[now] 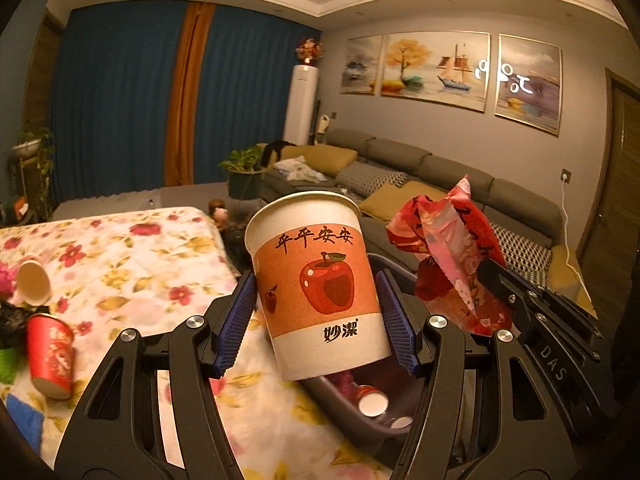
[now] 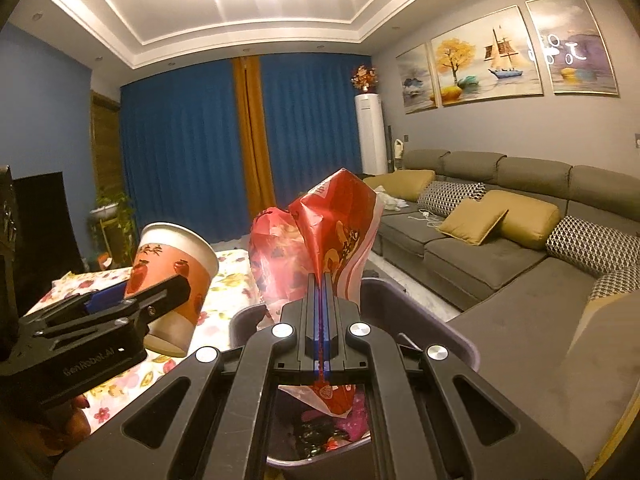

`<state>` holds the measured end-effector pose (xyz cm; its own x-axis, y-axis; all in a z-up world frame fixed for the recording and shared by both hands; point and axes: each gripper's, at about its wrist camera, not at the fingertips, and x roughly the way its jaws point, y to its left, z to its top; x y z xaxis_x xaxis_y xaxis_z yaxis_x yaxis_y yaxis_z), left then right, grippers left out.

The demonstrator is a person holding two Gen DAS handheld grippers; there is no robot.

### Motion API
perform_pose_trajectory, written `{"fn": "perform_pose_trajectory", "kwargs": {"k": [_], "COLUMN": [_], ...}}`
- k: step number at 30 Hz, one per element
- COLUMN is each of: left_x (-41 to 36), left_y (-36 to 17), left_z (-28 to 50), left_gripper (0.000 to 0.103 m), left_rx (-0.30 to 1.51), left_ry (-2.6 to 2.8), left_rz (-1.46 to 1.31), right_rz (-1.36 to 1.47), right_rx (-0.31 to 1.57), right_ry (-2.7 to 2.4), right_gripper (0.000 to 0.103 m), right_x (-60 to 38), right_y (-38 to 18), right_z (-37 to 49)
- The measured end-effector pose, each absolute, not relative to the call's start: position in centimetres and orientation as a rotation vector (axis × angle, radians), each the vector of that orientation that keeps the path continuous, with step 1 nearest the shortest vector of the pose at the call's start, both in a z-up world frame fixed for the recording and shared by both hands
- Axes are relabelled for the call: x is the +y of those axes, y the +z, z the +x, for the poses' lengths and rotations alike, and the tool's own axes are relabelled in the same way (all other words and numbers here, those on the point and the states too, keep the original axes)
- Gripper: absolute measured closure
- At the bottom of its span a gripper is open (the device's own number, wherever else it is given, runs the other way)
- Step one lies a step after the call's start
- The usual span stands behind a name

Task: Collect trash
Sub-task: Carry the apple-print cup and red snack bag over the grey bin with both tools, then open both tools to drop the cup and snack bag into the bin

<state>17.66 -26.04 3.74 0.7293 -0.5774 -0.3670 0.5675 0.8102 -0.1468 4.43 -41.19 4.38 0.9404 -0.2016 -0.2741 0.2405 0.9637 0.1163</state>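
Trash in hand first: a white paper cup with an orange band and apple print (image 1: 320,284) sits upright, slightly tilted, between the blue ribbed pads (image 1: 236,324) of the left gripper (image 1: 318,320). The left wrist view shows a sliver of gap at each pad, so whether the cup is clamped or just let go cannot be told. It hangs over the near edge of a dark grey plastic bin (image 2: 440,312), evidently positioned for a drop. The right gripper (image 2: 320,308) is clenched on a crumpled red printed plastic wrapper (image 2: 316,236), pinched at a fold and held directly above the bin opening. Cups (image 1: 372,400) already lie inside the bin. Beside the bin stands a table with a floral cloth (image 1: 132,264). Uncollected there: a red paper cup on its side (image 1: 50,352) and a tipped white cup (image 1: 34,282), near the far left edge.
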Motion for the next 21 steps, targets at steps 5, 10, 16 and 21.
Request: {"fn": "perform_pose_trajectory", "kwargs": {"k": [5, 10, 16, 21], "left_x": [-27.3, -28.2, -28.7, -29.4], "left_y": [3.1, 2.5, 2.0, 1.4], "left_z": [18.2, 18.9, 20.0, 20.4], "left_gripper": [0.043, 0.043, 0.042, 0.042], "left_rx": [0.424, 0.436, 0.446, 0.459], "left_ry": [-0.654, -0.664, -0.672, -0.685], "left_rz": [-0.024, -0.018, -0.012, -0.011], "right_rz": [0.15, 0.157, 0.17, 0.18], "right_rx": [0.261, 0.263, 0.267, 0.27], "right_ry": [-0.24, -0.245, -0.248, -0.253], "right_gripper": [0.101, 0.101, 0.101, 0.101], "right_x": [-41.6, -42.0, -42.1, -42.1], "right_y": [4.1, 3.8, 3.6, 3.7], "right_z": [5.0, 5.2, 5.6, 5.8]}}
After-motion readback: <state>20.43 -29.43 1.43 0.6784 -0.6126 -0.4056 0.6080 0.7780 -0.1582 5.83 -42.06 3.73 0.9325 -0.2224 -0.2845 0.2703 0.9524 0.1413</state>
